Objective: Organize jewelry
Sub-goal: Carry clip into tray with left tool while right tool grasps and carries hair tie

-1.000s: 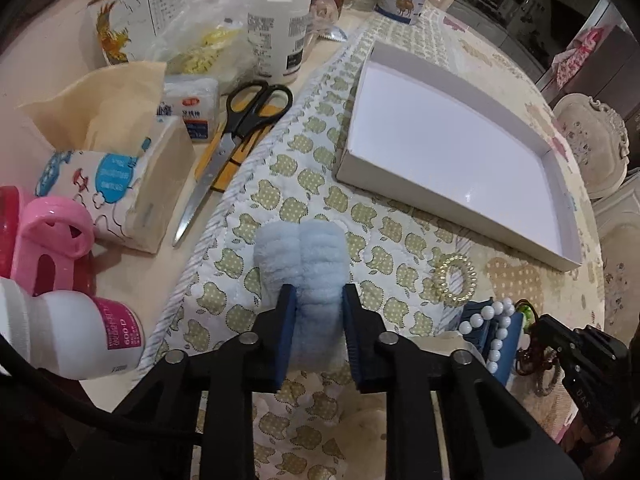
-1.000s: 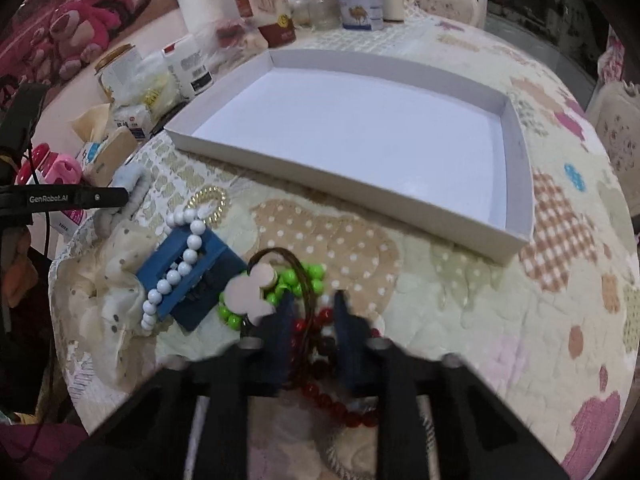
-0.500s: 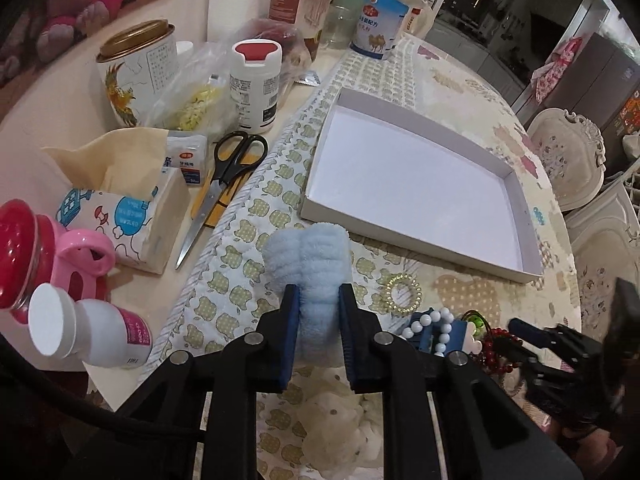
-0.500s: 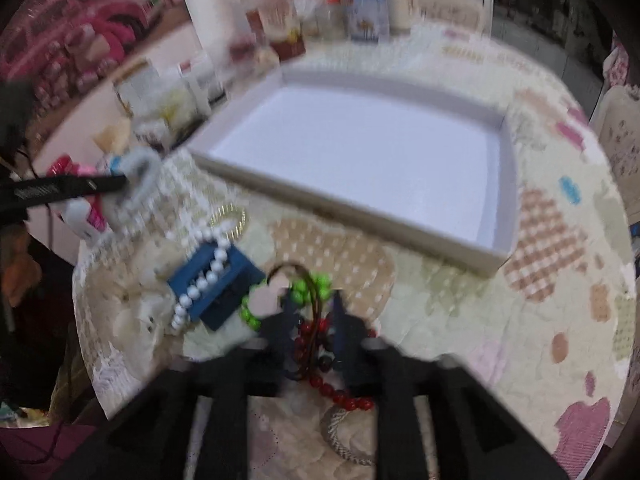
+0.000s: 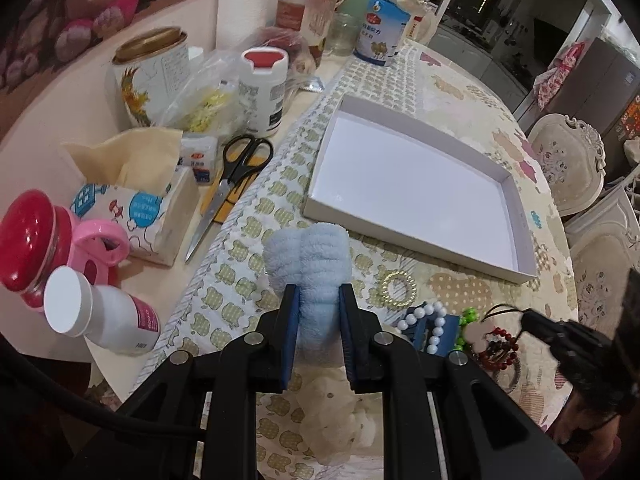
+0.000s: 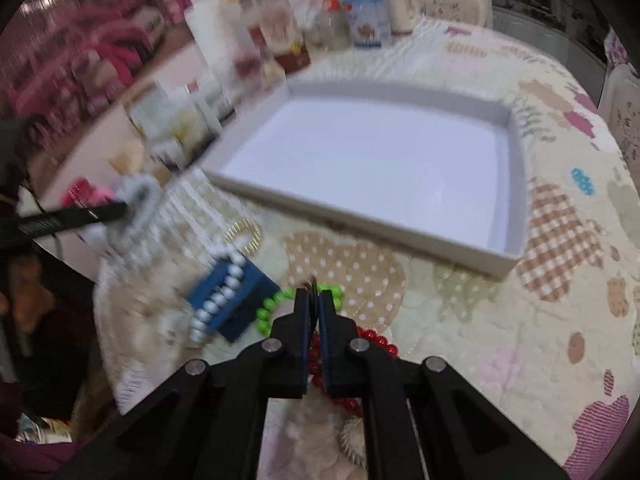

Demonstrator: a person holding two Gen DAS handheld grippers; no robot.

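My left gripper (image 5: 318, 294) is shut on a fluffy light-blue scrunchie (image 5: 308, 256) and holds it above the quilt, short of the white tray (image 5: 316, 204). My right gripper (image 6: 314, 298) is shut on a dark cord with a red bead bracelet (image 6: 376, 340) under its fingers. It also shows in the left wrist view (image 5: 532, 318), low right. A green bead bracelet (image 6: 272, 304), a blue holder with white pearls (image 6: 228, 296) and a gold ring (image 6: 244, 232) lie on the quilt before the empty tray (image 6: 516, 184).
Left of the quilt stand scissors (image 5: 236, 176), a tissue pack (image 5: 132, 208), a white bottle (image 5: 104, 320), a red-lidded jar (image 5: 28, 236) and tins (image 5: 148, 76). Jars and cans (image 5: 380, 36) stand behind the tray. Chairs (image 5: 568, 160) are at the right.
Both grippers have risen and pulled back from the table. The left one keeps the scrunchie. The right one has closed tighter and lifted the dark cord with the red beads.
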